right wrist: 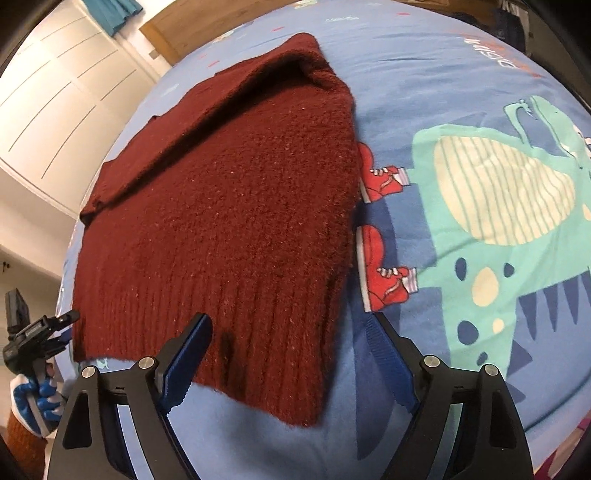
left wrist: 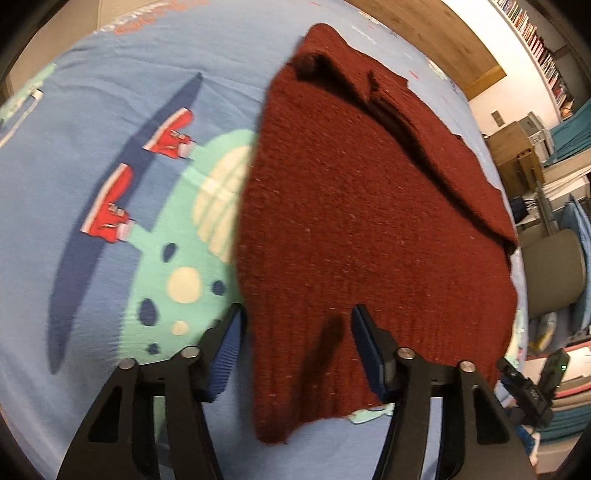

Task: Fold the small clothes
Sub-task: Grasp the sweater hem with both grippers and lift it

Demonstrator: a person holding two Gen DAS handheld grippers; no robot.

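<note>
A dark red knitted sweater (left wrist: 351, 206) lies flat on the blue bedsheet, with one part folded over along its far side. It also shows in the right wrist view (right wrist: 229, 221). My left gripper (left wrist: 297, 321) is open, its jaws astride the sweater's ribbed hem near one bottom corner, holding nothing. My right gripper (right wrist: 288, 332) is open over the hem's other bottom corner, holding nothing. The left gripper also shows at the left edge of the right wrist view (right wrist: 68, 325), held by a gloved hand.
The blue bedsheet (left wrist: 92, 110) has a green dinosaur print with red shoes (right wrist: 498, 206). A wooden headboard (left wrist: 436, 33) is at the far end. Boxes and shelves (left wrist: 546, 155) stand beside the bed. White wardrobe doors (right wrist: 59, 92) are on the other side.
</note>
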